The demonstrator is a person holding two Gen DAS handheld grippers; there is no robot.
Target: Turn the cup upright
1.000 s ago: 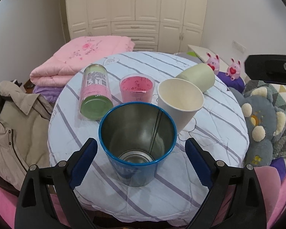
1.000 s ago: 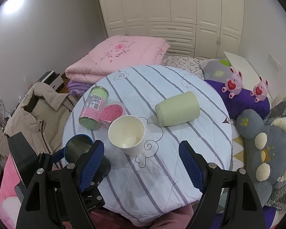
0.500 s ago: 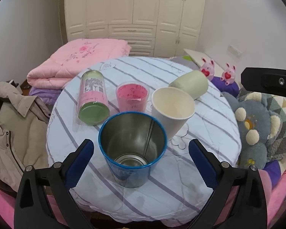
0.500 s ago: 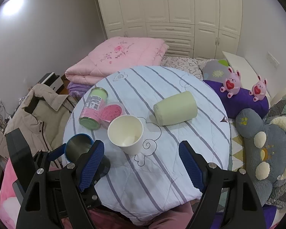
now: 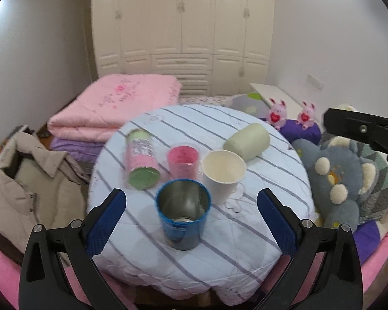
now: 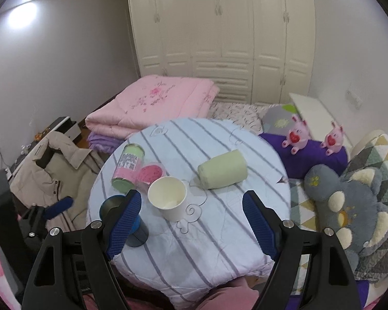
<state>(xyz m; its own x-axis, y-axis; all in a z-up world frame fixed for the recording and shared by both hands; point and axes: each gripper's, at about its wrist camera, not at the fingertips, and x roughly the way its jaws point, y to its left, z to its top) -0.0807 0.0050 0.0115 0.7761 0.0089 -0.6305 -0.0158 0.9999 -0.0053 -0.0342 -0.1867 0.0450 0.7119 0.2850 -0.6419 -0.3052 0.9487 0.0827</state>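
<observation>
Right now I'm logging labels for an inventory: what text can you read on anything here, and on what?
Nothing legible.
Lying pink-and-green can: grey label panel with dark print, too blurred.
Blue metal cup: pale marking low on its side, unreadable.
Paper cup, green cup, pink cup: no visible text.

Both wrist views overlook same table (image 5: 245, 258), near edge.

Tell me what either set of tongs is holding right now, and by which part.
Nothing. The left tongs and right tongs are both open, and neither touches a cup.
</observation>
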